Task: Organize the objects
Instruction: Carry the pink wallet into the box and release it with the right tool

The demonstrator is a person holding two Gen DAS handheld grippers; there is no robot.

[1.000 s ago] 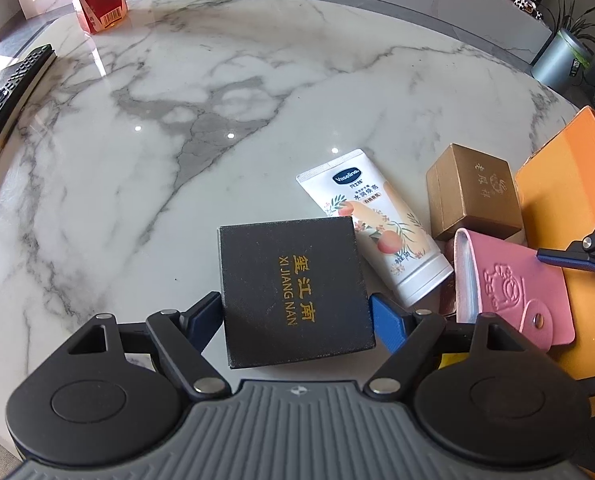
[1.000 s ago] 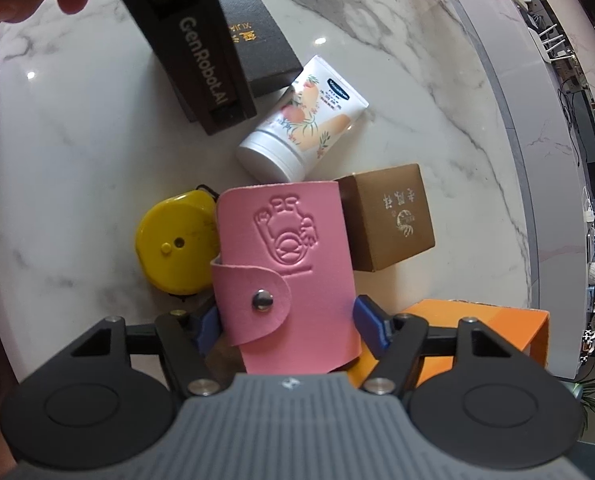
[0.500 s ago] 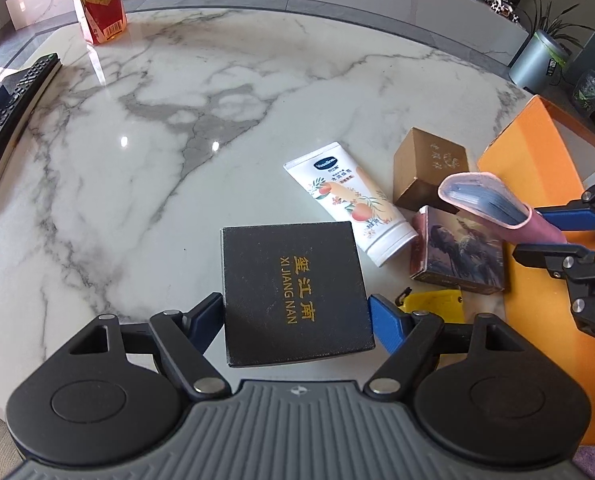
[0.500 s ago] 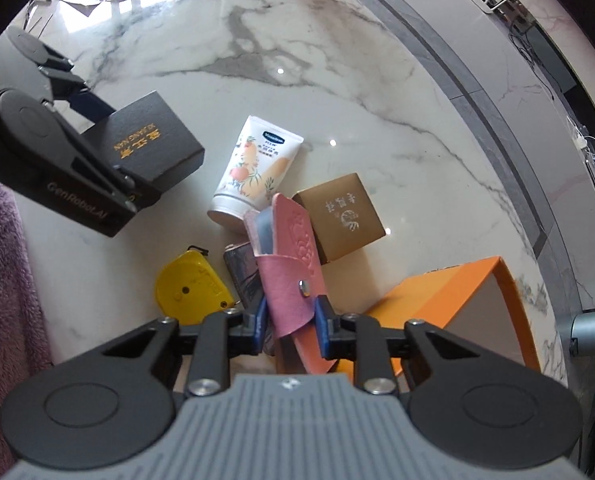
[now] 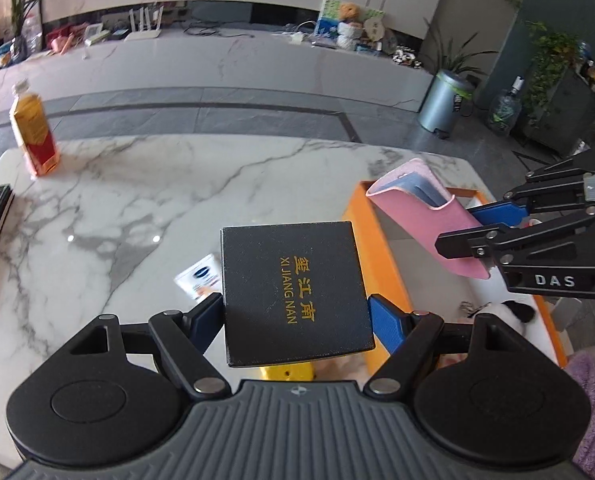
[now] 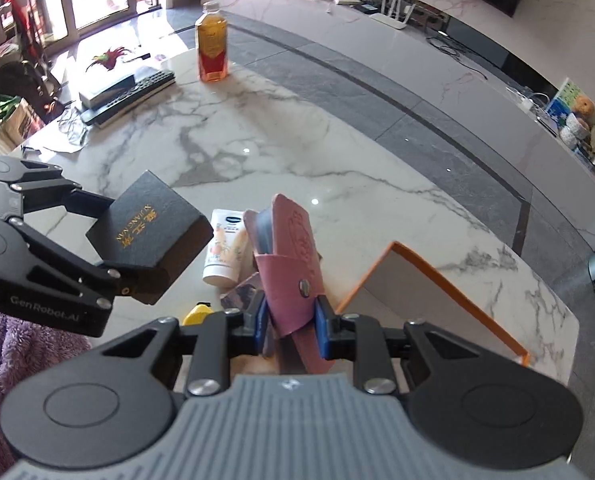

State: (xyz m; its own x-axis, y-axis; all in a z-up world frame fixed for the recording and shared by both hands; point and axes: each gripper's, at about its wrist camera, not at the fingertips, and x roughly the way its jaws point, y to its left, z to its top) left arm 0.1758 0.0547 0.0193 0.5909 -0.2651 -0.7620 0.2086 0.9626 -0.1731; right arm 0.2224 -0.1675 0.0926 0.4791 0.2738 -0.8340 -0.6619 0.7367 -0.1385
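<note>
The left gripper [image 5: 295,312] pinches a black box [image 5: 295,292] with gold lettering, its blue pads pressed against the box's two sides, and holds it lifted clear of the marble table [image 5: 137,200]. From the right wrist view the same box [image 6: 149,232] hangs tilted in the air, above the near part of the table.

The right gripper [image 6: 289,328] is clamped on a pink card holder [image 6: 291,276], whose snap flap is fastened and whose open top shows blue sleeves inside. In the left wrist view the card holder [image 5: 421,220] is held in the air over the near end of an orange box [image 5: 381,256].

The orange box lies open on the table at the right, with orange walls and a pale inner floor [image 6: 413,296]. Something white and black [image 5: 497,312] shows low inside it, but what it is cannot be told; the rest of the floor that shows is bare.

Left on the table between the grippers are a white cream tube [image 6: 223,252] lying on its side, a small patterned box [image 6: 241,294] beside it, and a yellow tape measure [image 6: 197,314] partly hidden by the gripper. Far off stand a bottle of amber drink [image 6: 212,46] and a keyboard [image 6: 131,94].
</note>
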